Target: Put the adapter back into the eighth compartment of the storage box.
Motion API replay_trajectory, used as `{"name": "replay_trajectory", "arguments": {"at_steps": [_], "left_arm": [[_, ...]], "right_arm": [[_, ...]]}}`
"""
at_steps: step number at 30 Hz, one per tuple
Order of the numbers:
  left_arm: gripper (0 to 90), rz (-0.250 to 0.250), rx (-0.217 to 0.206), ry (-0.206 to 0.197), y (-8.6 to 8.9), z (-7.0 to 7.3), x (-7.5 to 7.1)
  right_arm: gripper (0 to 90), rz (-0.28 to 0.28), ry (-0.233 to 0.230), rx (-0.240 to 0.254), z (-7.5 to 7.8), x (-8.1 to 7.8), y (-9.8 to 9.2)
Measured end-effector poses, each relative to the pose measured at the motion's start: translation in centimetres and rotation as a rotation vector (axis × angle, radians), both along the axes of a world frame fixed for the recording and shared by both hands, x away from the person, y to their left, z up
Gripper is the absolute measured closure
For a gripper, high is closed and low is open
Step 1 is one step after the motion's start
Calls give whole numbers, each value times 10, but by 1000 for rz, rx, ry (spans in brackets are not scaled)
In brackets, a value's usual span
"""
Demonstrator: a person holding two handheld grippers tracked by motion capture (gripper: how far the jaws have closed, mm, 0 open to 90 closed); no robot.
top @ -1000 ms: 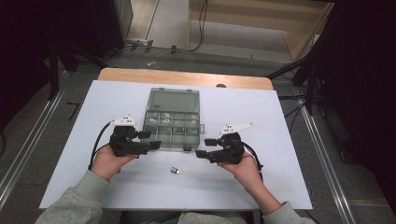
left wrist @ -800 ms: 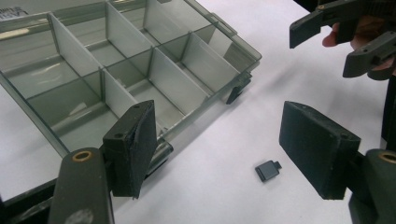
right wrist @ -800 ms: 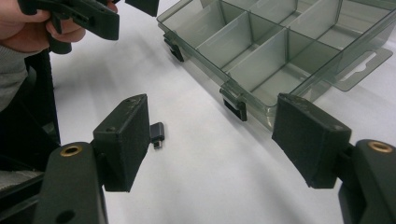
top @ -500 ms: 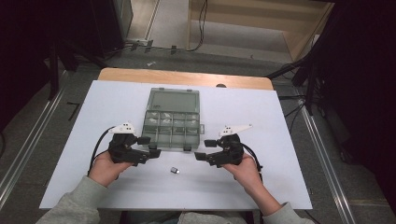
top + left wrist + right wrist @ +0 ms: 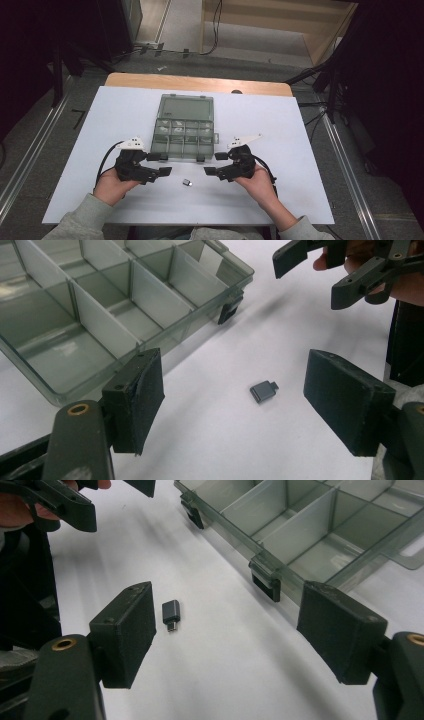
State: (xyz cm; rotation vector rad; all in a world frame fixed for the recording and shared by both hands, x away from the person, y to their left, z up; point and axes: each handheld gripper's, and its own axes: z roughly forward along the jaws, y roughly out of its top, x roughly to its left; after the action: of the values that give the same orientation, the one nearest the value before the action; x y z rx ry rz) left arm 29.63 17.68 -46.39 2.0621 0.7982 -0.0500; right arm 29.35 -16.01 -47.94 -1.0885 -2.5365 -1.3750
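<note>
A small dark grey adapter [image 5: 187,182], a flat rectangular plastic block with a narrow metal plug at one end, lies on the smooth matte white table [image 5: 280,130], just in front of the organiser box [image 5: 184,128] and between the two grippers, touching neither. The box is smoky translucent plastic, shallow and rectangular, with thin upright dividers cutting it into square compartments; its flat lid lies folded open on the far side, and two black latches sit along its near wall. The left gripper [image 5: 161,164], black with a grey three-cornered plate on top, rests low over the table in the person's left hand [image 5: 112,186]; its jaws stand wide apart with nothing between the pads, having just been opening. In the left gripper view the pads [image 5: 140,395] look blocky and matte, with a slightly rough face, and the adapter [image 5: 263,391] lies on the table beyond them. The right gripper [image 5: 215,164], of the same build and held in the right hand [image 5: 260,185], is likewise released, its jaws gaping on empty air after just spreading further. In the right gripper view the adapter [image 5: 171,612] lies near the left-hand pad, its plug pointing toward the camera.
</note>
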Motion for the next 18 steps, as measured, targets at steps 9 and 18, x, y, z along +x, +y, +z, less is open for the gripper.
{"name": "replay_trajectory", "arguments": {"at_steps": [9, 18], "left_arm": [[239, 14, 9, 5, 5, -2, -5], [239, 33, 9, 8, 11, -3, -10]], "right_arm": [[215, 37, 11, -21, -3, 1, 12], [215, 64, 7, -40, -4, 2, 24]]}}
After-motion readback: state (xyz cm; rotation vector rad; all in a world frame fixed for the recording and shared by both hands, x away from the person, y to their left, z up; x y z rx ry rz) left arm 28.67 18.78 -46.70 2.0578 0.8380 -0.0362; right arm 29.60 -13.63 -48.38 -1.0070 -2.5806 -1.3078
